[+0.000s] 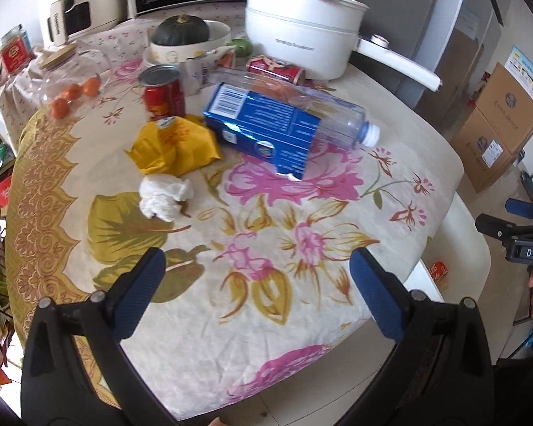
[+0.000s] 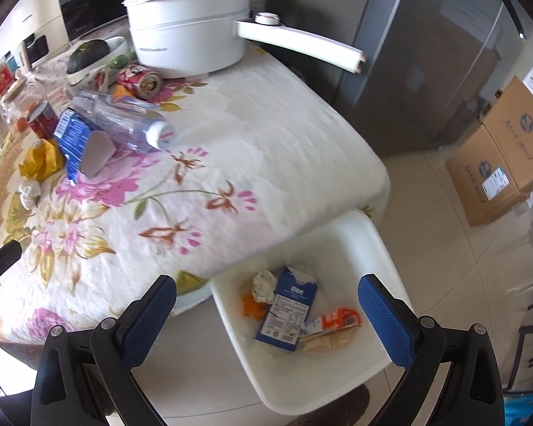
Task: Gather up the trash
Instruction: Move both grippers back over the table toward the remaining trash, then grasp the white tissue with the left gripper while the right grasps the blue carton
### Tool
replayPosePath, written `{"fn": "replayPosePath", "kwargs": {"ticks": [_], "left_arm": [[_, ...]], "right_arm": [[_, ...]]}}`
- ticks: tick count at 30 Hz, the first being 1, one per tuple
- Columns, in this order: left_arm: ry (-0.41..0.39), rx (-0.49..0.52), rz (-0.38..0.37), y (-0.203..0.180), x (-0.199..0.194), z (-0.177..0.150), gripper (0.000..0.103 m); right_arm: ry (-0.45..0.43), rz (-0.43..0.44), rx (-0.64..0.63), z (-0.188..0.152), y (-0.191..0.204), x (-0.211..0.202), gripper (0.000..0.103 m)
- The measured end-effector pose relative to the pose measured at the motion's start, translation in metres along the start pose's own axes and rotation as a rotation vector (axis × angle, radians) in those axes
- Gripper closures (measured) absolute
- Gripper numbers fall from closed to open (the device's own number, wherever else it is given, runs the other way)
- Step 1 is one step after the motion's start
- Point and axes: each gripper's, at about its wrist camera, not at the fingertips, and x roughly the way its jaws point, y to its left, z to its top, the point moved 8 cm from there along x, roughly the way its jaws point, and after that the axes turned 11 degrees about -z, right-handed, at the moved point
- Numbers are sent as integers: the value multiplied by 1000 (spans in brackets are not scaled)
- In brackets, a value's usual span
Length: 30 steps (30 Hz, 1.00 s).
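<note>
On the flowered tablecloth lie a crumpled white tissue, a yellow wrapper, a blue carton and a clear plastic bottle resting on it. My left gripper hovers open over the cloth, short of the tissue, nothing between its fingers. My right gripper hangs wide open and empty above a white bin beside the table. In the bin lie a blue-white carton, a crumpled paper ball and an orange wrapper.
A red can stands upright and another red can lies on its side. A white pot with a long handle, a bowl holding a dark squash, a jar and several tangerines crowd the back. Cardboard boxes stand on the floor.
</note>
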Motion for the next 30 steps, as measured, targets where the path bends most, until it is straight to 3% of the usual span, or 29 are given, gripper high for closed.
{"fn": "replayPosePath", "kwargs": {"ticks": [11,17,23,26,30], "left_arm": [[-40,-278,-6,100,-13,1,0],[-12,-253,-32,106,5,4,0],[-44,-238,-47,105,26,14,2],[-38,-242,-80,102,42,15,17],[-27,-193,-95,93,54,18,46]], "right_arm": [[-64,101,-16,36,75,-25,0],[-142,109,-135,51,113,-38,0],[-174,152,-242,58,145,-36,0],[-181,194,-243,66,155,-32,0],[-200,259,-247,85,169,-26,1]]}}
